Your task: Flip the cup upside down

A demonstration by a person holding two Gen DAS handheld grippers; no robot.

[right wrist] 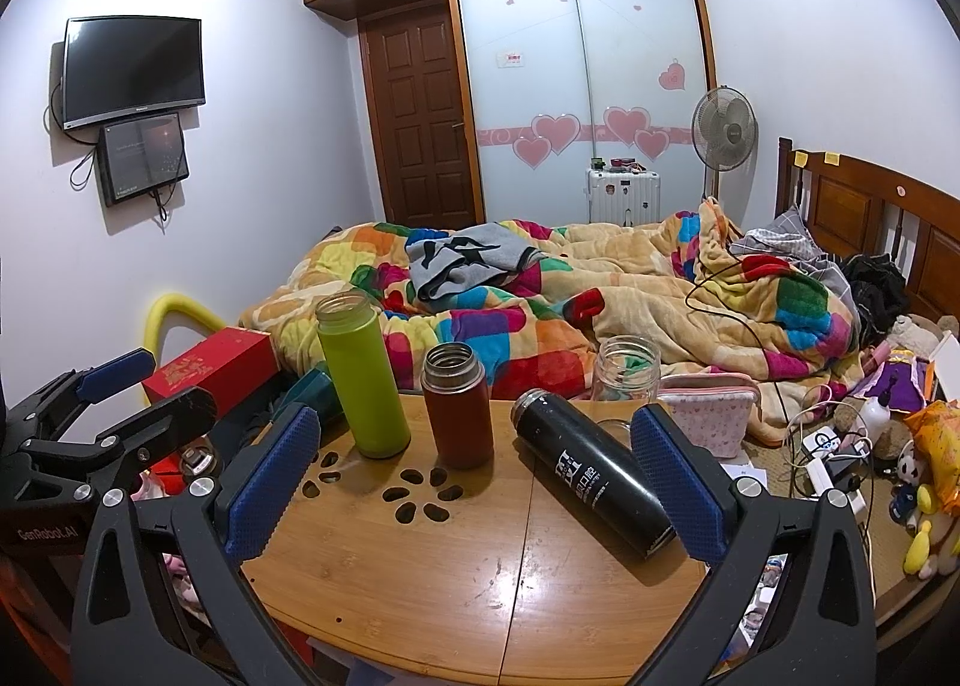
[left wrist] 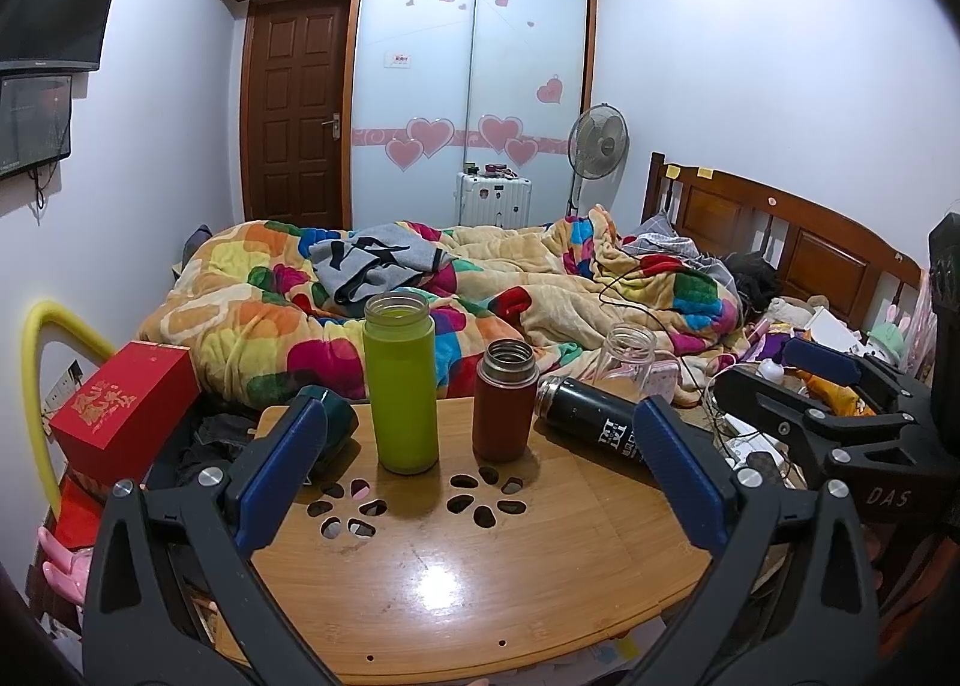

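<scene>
round bamboo table, frame centre: black steel flask laid flat; left gripper and right gripper spread wide, nothing held; unmade bed behind.

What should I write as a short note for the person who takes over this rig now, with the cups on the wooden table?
Left claw: open, empty, above the near table edge.
Right claw: open, empty, facing the black cup.
Green cup and red-brown cup: upright, mouths open, at the table's far side.
Black cup: lying on its side, to the right.
Clear jar: upright behind the black cup.
Done: no cup stands upside down.
Left: grasp one cup and invert it; which one is not clear.
</scene>
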